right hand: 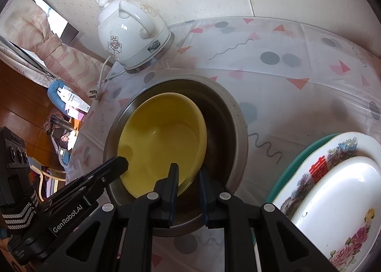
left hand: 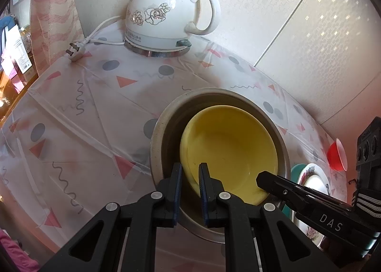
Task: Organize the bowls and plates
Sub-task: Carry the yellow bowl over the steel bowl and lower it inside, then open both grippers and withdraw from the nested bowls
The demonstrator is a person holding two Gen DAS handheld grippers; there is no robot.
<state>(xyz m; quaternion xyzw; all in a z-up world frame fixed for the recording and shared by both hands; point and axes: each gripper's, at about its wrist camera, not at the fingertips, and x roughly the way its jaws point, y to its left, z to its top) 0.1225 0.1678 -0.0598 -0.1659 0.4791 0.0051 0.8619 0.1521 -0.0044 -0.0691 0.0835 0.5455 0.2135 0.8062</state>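
Observation:
A yellow bowl (left hand: 228,143) (right hand: 162,133) lies tilted inside a larger steel bowl (left hand: 162,117) (right hand: 238,114) on a patterned tablecloth. My left gripper (left hand: 190,171) is shut on the yellow bowl's near-left rim, one finger outside and one inside. In the right wrist view the left gripper (right hand: 120,162) shows from the side at the bowl's left edge. My right gripper (right hand: 188,171) straddles the opposite rim, and a thin dark gap shows between the rim and the outer finger. It enters the left wrist view as a black arm, the right gripper (left hand: 260,177).
A white floral kettle (left hand: 166,14) (right hand: 128,33) stands at the back by the wall, its plug (left hand: 75,51) lying on the cloth. To the right is a stack: a white dish (right hand: 338,191) on a floral plate (right hand: 316,169) on a teal plate (right hand: 285,171). A red bowl (left hand: 337,155) sits beyond.

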